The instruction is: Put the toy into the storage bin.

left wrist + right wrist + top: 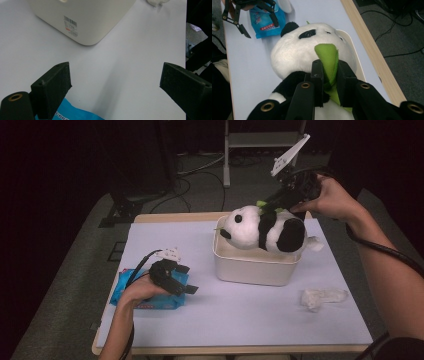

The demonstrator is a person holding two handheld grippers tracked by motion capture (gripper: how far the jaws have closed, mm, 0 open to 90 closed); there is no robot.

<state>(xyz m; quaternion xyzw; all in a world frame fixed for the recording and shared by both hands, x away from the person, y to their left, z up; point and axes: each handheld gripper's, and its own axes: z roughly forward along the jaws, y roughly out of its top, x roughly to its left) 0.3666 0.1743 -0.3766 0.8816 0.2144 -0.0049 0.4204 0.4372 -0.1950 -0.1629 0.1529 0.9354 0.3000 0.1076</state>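
Half done: your right gripper (329, 82) clamps the panda's (262, 230) green leaf (327, 58) over the bin (255, 265), unreleased, while your left gripper (115, 80) gapes empty.

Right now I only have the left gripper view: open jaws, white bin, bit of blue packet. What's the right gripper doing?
Observer: The right gripper is shut on the green leaf of a plush panda.
Operator: Where's the panda?
Observer: Lying across the top of the white bin, head toward the left gripper.
Operator: And my left gripper?
Observer: Resting over the blue packet, nothing between its jaws.
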